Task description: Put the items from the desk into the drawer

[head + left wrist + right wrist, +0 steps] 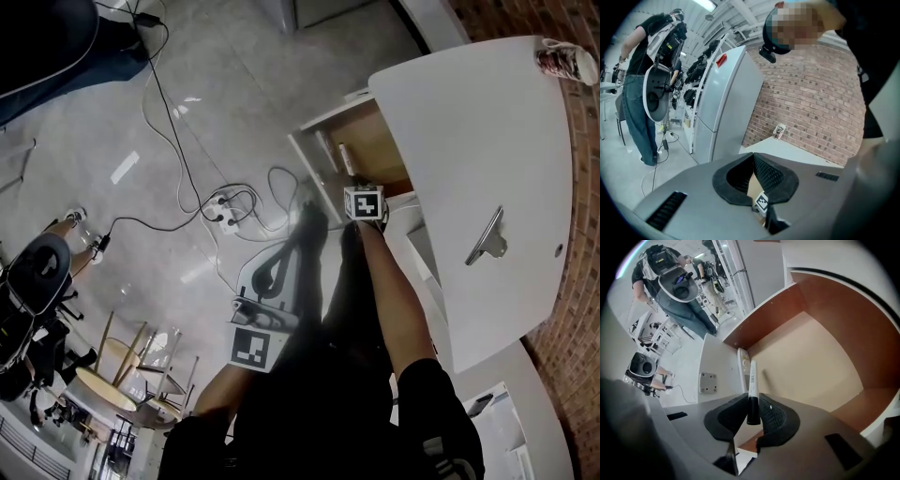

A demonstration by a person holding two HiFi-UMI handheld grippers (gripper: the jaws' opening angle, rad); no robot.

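Right gripper view: right gripper (752,401) clenched on marker (752,376), black cap in pads; long axis points down into open drawer (811,357), floor directly beneath; left gripper (753,157) closed, empty, farther from drawer.

This looks like a lab or workshop hall. A bare brick wall (811,103) stands behind a white tabletop (487,131). Cables (180,159) and a power strip (228,214) lie on the glossy concrete floor (216,84). Racks of gear (701,70) stand under strip lights (707,4) beside a tall white cabinet (726,103), and a person (637,89) carries equipment on the back.
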